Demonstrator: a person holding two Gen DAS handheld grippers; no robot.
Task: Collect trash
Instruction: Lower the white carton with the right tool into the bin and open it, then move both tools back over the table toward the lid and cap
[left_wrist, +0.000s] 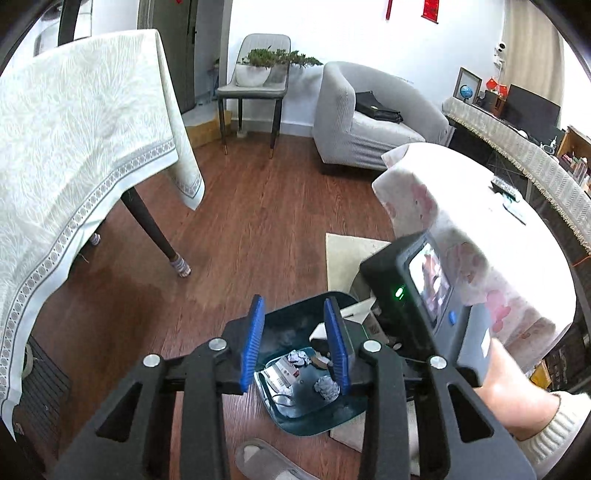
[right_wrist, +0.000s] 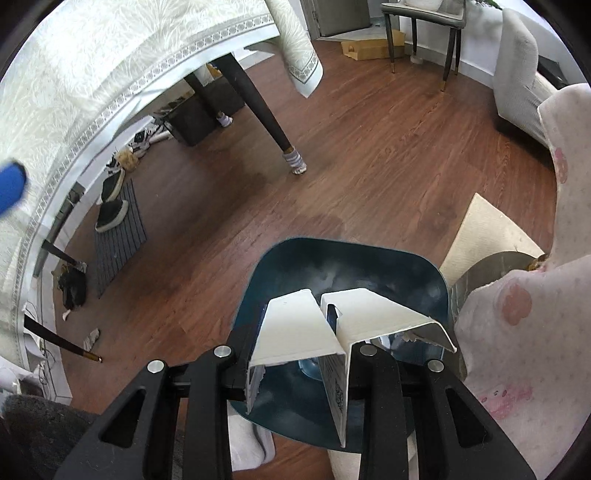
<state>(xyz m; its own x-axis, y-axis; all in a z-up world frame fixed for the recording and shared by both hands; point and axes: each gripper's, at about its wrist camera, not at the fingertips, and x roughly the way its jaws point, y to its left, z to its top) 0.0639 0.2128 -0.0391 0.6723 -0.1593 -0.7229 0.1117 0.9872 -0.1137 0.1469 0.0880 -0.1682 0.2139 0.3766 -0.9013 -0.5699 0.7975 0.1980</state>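
A dark teal bin (left_wrist: 291, 421) stands on the wood floor right under both grippers. Crumpled paper balls (left_wrist: 327, 387) and a small printed carton (left_wrist: 284, 369) lie at its bottom. My left gripper (left_wrist: 294, 306) hovers above the bin, its blue pads drawn in with nothing between them. One blurred blue finger (right_wrist: 11, 184) of it shows at the left edge of the right wrist view. My right gripper (right_wrist: 327, 332) is shut on a folded piece of white cardboard (right_wrist: 295, 332), held over the bin's (right_wrist: 332, 258) mouth. That cardboard (left_wrist: 354, 310) peeks out behind my left gripper's right finger.
A table under a pale patterned cloth (left_wrist: 74, 147) and its dark leg (left_wrist: 155, 229) stand to the left. A pink-spotted cloth (left_wrist: 480, 221) hangs close on the right, above a cream rug (left_wrist: 347, 254). A grey armchair (left_wrist: 362, 125) and a chair holding a plant (left_wrist: 255, 88) are farther off. Shoes (right_wrist: 110, 214) lie under the table.
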